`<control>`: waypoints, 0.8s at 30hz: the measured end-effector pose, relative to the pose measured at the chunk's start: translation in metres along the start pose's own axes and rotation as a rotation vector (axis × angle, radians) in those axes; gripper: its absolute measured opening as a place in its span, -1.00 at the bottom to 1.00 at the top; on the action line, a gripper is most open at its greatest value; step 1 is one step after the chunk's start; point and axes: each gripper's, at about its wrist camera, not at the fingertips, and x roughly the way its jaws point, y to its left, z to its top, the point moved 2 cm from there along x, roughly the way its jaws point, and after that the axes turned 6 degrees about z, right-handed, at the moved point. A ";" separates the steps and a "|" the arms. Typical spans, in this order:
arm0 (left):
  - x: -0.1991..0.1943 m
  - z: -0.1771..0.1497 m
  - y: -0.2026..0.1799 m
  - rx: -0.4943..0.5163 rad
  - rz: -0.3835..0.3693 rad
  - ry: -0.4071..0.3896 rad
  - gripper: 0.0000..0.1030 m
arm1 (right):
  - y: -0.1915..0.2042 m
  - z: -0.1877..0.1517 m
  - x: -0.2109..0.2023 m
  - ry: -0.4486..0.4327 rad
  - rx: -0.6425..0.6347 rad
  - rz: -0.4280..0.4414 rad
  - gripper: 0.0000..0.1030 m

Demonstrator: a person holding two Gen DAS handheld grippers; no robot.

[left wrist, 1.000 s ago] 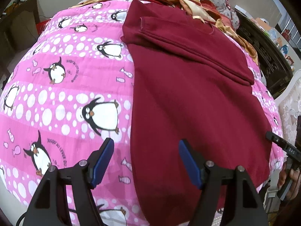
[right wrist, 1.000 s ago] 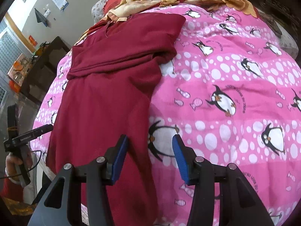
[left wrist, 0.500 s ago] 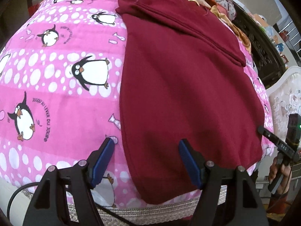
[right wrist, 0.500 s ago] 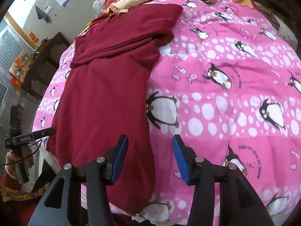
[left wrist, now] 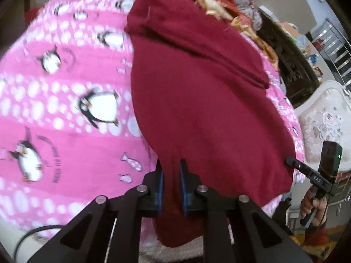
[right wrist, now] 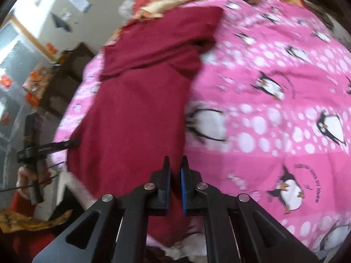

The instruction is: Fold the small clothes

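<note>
Both claws just snapped closed: left gripper [left wrist: 171, 180] and right gripper [right wrist: 174, 180] each pinched the dark red knit top's [left wrist: 197, 100] near hem, so folding could start.

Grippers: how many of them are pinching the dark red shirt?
2. The left gripper is shut on the dark red shirt at one near corner of its hem, and the right gripper is shut on the other near corner.

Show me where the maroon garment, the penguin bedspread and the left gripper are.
maroon garment [left wrist: 197, 100], left wrist view, middle of its body.
penguin bedspread [left wrist: 72, 151], left wrist view, bare pink patch left of the garment.
left gripper [left wrist: 171, 171], left wrist view, between its fingertips.
</note>
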 end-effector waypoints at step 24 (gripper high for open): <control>0.019 -0.020 0.032 -0.070 0.053 0.064 0.03 | 0.028 -0.042 0.011 0.128 0.002 0.121 -0.45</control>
